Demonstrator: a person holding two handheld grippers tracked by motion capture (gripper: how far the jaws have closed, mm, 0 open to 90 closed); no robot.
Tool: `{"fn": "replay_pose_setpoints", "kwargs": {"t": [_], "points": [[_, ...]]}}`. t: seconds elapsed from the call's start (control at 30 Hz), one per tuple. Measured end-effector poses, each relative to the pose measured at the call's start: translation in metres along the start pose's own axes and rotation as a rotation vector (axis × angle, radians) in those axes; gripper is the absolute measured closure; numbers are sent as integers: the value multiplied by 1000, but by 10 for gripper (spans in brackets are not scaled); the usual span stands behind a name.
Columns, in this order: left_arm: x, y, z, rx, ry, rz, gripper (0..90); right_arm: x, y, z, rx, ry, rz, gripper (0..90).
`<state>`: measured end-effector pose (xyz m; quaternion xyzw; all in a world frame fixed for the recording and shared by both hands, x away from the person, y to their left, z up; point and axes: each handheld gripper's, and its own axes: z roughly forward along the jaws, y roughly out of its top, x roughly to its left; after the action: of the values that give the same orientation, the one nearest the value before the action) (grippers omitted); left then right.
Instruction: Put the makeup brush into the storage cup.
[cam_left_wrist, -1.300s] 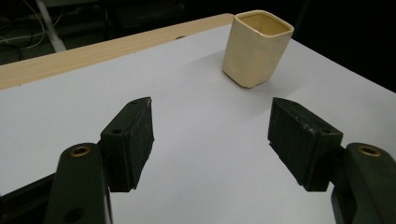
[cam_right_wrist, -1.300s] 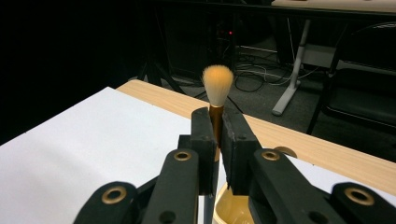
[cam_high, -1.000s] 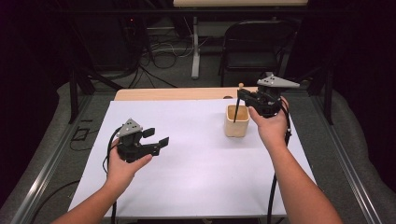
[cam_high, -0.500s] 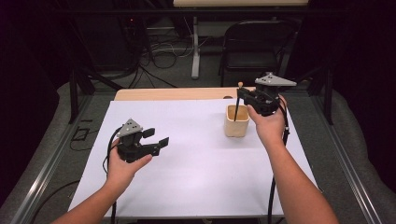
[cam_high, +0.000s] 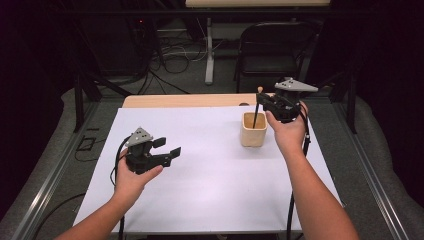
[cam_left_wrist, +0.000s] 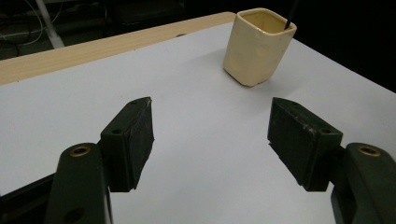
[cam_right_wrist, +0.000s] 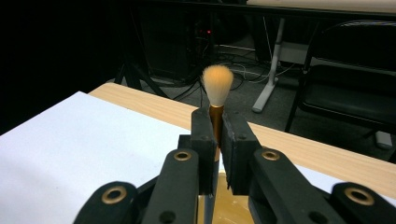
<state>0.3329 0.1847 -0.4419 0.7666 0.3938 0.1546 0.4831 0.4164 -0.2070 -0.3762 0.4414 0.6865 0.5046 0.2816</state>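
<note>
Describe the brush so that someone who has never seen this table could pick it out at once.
Start at the white sheet that covers the table and go to its far right part, where a cream square cup stands. The brush stands upright in that cup, clamped by the right gripper. A thin dark handle, a gold collar and a pale orange tuft on top mark it out.

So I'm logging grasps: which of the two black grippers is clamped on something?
The right gripper, jaws shut on the bristle-tipped brush above the cream cup. The left gripper is open, holding nothing.
</note>
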Motion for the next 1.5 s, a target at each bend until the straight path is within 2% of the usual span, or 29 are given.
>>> {"fn": "replay_pose_setpoints", "kwargs": {"t": [0.67, 1.5], "points": [[1, -1, 1, 4, -2, -2, 316, -11, -4, 6, 6, -60, 6, 838], [2, -2, -1, -2, 1, -8, 317, -9, -6, 10, 13, -72, -10, 838]]}}
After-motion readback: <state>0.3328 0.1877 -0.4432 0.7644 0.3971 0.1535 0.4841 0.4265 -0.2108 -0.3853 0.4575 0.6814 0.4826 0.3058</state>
